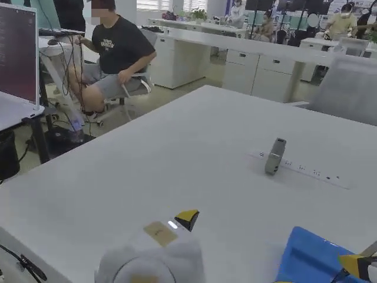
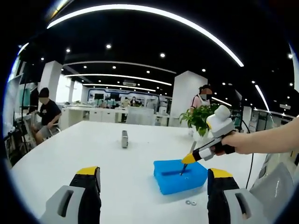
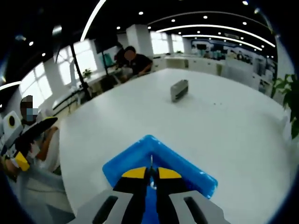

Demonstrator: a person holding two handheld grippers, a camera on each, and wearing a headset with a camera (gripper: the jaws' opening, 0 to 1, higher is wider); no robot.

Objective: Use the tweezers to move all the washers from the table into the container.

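Over the blue container [image 2: 168,183] on the white table [image 2: 93,154], the right gripper [image 3: 151,174] has its jaws pressed together on the tweezers [image 2: 183,169], whose tips point down into the container. Whether a washer sits between those tips is too small to tell. The left gripper [image 2: 153,173] hangs off to the side with its jaws wide apart and nothing between them. At least two washers [image 2: 190,203] lie on the table just beside the container's near wall, so the job looks unfinished. The main risk, as I judge it, lies in the grip chain: the tweezers are a thin, springy tool clamped in hard jaws, and any twist could let them pivot or slide, sending the tips off target. A washer is flat, small and slick, so pinching it at an angle could flick it across the smooth tabletop or off the edge. Releasing one from too high could bounce it off the container's rim and back onto the table. Reaching for the near washers also brings the tool close to the container wall, which a careless sweep could nudge.
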